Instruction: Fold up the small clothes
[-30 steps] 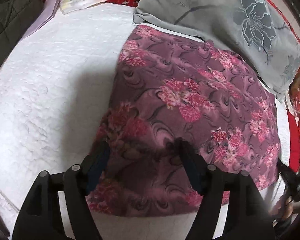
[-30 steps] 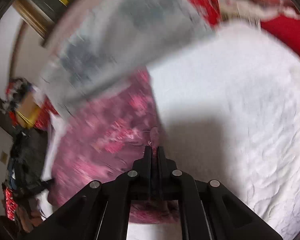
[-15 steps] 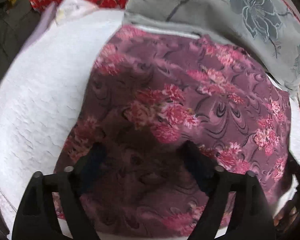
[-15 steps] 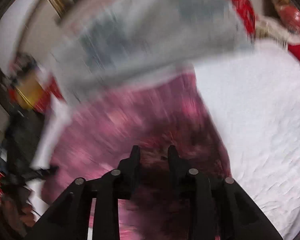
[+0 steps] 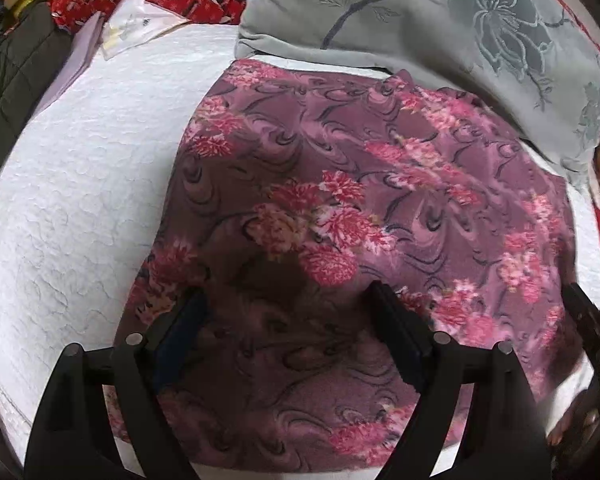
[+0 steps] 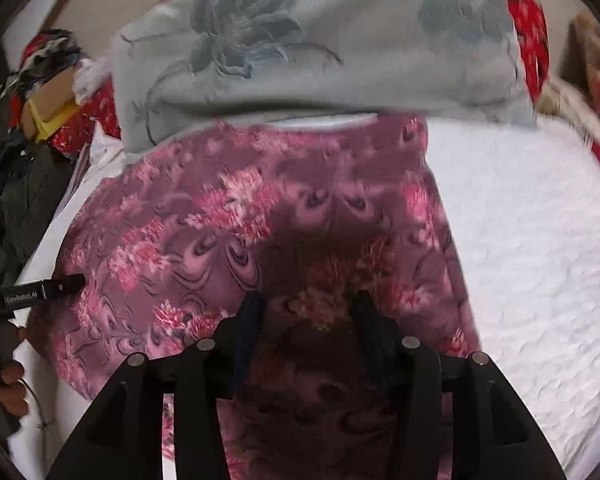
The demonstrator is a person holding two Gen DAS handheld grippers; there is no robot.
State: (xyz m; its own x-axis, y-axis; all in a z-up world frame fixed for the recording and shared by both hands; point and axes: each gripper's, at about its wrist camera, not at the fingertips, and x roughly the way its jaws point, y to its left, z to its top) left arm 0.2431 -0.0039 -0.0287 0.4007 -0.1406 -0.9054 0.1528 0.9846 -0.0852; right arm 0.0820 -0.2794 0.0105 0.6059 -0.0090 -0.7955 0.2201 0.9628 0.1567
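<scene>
You are holding your left gripper (image 5: 288, 312) and right gripper (image 6: 306, 312) wide open, gripping nothing. Both are hanging over the flowery purple cloth (image 5: 380, 200) on the white bed cover (image 5: 80, 200), ready to fold it.

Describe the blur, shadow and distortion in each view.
Left wrist: sharp, fisheye-curved, the open left gripper shadowing the floral garment. Right wrist: motion-smeared, worst on the grey pillow; dark shadow between the open right gripper fingers.

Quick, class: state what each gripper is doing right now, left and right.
Left gripper: open, holding nothing, above the purple floral garment.
Right gripper: open, holding nothing, above the same garment.
</scene>
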